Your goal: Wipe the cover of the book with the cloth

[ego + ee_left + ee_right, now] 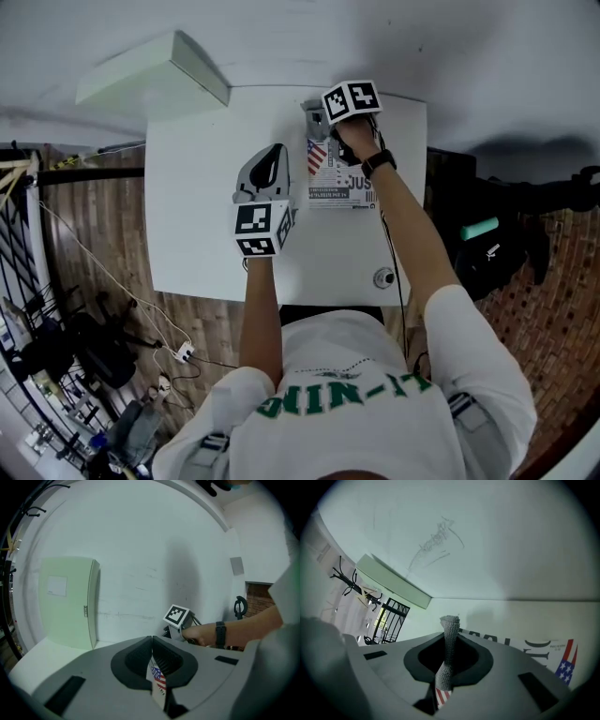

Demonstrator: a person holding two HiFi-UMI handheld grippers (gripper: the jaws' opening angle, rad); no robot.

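The book (339, 180), with a US flag on its white cover, lies flat at the far right of the white table (202, 206). My right gripper (318, 118) is over the book's far left corner, shut on a grey knitted cloth (450, 626) that sticks up between its jaws. The cover's lettering and flag (543, 648) show just past those jaws. My left gripper (277, 150) sits at the book's left edge with its jaws shut tip to tip (152, 640). A strip of the flag cover (158, 678) shows through the slit behind the tips.
A pale green box (155, 67) lies beyond the table's far left corner, against the white wall. A small round fitting (383, 277) sits near the table's front right corner. A black cable runs along the right forearm. Cables and gear crowd the floor at left.
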